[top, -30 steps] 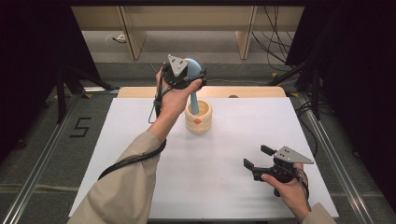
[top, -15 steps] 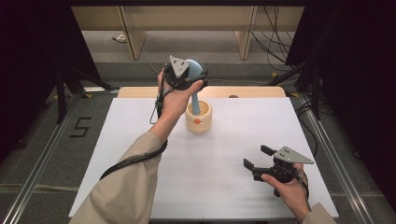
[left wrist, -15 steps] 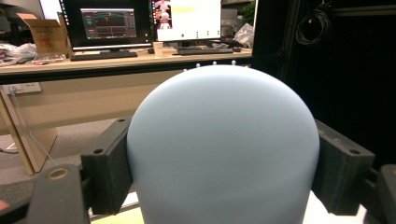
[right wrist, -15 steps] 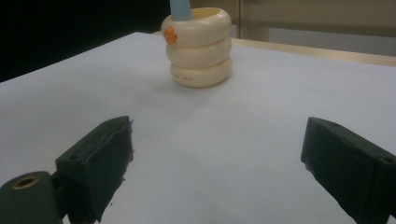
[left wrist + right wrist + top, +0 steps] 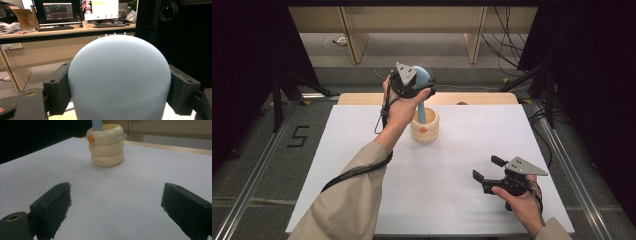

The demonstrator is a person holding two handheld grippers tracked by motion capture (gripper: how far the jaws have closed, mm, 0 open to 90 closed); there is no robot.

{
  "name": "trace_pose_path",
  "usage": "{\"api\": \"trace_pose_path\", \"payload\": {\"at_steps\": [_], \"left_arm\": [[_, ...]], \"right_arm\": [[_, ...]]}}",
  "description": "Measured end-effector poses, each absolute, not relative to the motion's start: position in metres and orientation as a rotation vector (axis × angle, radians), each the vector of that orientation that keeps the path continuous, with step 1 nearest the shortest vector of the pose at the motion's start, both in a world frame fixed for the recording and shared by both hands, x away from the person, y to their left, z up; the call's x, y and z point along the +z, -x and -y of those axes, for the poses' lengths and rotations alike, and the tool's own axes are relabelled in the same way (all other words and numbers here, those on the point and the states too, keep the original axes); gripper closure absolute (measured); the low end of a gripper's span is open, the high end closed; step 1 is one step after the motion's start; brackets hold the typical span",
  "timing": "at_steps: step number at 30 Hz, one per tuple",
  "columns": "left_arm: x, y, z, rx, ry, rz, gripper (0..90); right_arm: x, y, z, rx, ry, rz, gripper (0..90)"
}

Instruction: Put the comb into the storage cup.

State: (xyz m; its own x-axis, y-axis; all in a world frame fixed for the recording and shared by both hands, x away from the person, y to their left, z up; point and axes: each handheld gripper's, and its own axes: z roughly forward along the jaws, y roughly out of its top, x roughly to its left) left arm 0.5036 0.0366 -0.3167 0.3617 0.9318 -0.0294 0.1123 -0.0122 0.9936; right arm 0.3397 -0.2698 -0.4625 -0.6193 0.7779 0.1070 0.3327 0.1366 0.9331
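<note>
White table surface (image 5: 362, 150) carries a cream ringed holder (image 5: 424, 128) near its far edge, where the left gripper (image 5: 419, 82), clamped on the blue brush's domed head (image 5: 119, 77), should travel straight along the handle, while the right gripper (image 5: 488, 168) rests wide open, empty.

The desk (image 5: 362, 150) has a white top, and a strip of light wood (image 5: 482, 98) shows along its far edge. The grey floor (image 5: 257, 160) lies around it, with a black number five (image 5: 298, 136) marked on the left. Metal rails (image 5: 247, 200) run along the floor on both sides. Black cables (image 5: 507, 30) hang at the back right. Farther off stands a long wooden bench (image 5: 50, 32) with two screens (image 5: 58, 11), a keyboard (image 5: 53, 28) and a cardboard box (image 5: 23, 17).
</note>
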Motion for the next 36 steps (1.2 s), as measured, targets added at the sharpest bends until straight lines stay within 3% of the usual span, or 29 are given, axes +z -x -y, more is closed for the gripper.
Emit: {"api": "trace_pose_path", "payload": {"at_steps": [36], "left_arm": [[-0.33,-0.508,-0.03,0.853,-1.477,-1.022,19.6]], "right_arm": [[-0.462,-0.34,0.27,1.484,-1.068,-2.02,9.9]]}}
